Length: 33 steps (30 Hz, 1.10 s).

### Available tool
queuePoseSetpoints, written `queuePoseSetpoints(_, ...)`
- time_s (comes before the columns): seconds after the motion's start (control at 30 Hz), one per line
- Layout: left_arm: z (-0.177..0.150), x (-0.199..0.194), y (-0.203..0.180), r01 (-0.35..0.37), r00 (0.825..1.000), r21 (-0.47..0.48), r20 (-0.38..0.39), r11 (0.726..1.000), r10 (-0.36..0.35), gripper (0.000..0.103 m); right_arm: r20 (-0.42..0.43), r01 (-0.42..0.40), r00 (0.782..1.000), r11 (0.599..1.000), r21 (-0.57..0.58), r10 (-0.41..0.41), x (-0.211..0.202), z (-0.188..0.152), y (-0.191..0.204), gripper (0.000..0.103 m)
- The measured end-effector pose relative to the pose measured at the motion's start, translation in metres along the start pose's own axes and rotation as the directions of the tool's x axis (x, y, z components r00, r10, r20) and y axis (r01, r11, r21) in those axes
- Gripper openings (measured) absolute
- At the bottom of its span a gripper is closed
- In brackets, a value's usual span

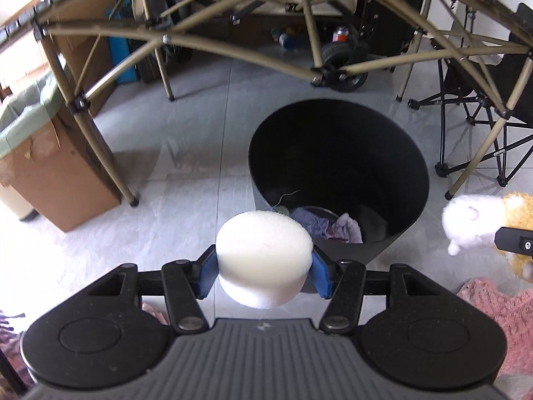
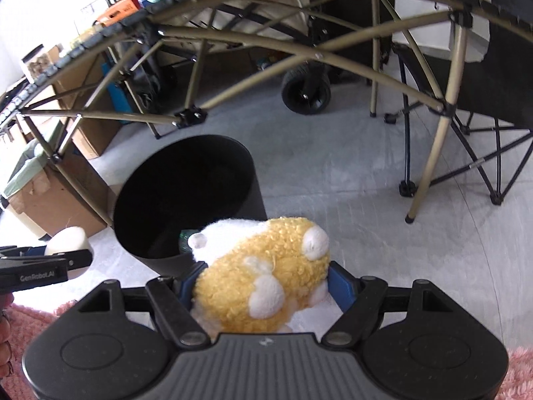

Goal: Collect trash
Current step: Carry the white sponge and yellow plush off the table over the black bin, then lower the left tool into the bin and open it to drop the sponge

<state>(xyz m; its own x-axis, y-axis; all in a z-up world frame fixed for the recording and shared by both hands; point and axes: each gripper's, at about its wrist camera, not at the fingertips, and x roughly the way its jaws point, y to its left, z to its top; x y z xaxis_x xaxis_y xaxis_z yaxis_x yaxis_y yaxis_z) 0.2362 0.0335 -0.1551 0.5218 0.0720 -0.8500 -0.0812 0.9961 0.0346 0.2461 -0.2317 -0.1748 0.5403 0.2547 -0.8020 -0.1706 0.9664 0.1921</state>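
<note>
Left gripper (image 1: 265, 275) is clamped on a white foam puck (image 1: 263, 260), blue pads (image 1: 207, 273) pressing both sides. Puck sits held just short of the near rim of the black bin (image 1: 413, 166), not yet over the opening.

Right gripper (image 2: 263, 286) is clenched around a yellow-and-white plush toy (image 2: 263, 276), also at the bin's near rim (image 2: 160, 260), coming from the other side. From the right wrist view the left gripper (image 2: 63, 260) and its puck (image 2: 68, 240) show at the far left, beside the bin wall.

Bin already has stuff at the bottom: crumpled cloth (image 1: 346, 226) in purple and pink, a loose bit of wire, something greenish I can't identify. So my read is some trash is in, two items are in hand, neither dropped.

Left to do: carry both over the opening and release. Pink fuzzy rug (image 1: 499, 313) lies by the bin; can't tell if more trash is on it. Folding table frame (image 1: 100, 153) and camp chair (image 2: 493, 100) stand beyond, clear of both approaches.
</note>
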Motion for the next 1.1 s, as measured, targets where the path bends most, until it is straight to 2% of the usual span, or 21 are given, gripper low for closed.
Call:
queuePoseSetpoints(0.27, 0.005, 0.011, 0.004, 0.009, 0.999, -0.027, -0.041, 1.0, -0.01, 0.057, -0.016, 0.01, 1.0, 1.0, 0.03, -0.01, 0.009, 0.002, -0.009, 0.076)
queuePoseSetpoints(0.5, 0.017, 0.011, 0.005, 0.029, 0.999, -0.056, -0.03, 0.998, -0.031, 0.057, -0.021, 0.027, 0.999, 0.998, 0.063, -0.026, 0.015, 0.008, -0.015, 0.076)
queuePoseSetpoints(0.73, 0.035, 0.012, -0.007, 0.051, 0.999, -0.036, -0.01, 0.998, -0.052, 0.057, -0.006, 0.024, 1.0, 0.995, 0.101, -0.024, 0.019, 0.02, -0.022, 0.076)
queuePoseSetpoints(1.1, 0.06, 0.03, -0.038, 0.078, 0.995, -0.006, -0.056, 0.997, -0.078, 0.057, 0.001, 0.017, 1.0, 0.982, 0.189, -0.017, 0.021, 0.028, -0.042, 0.076)
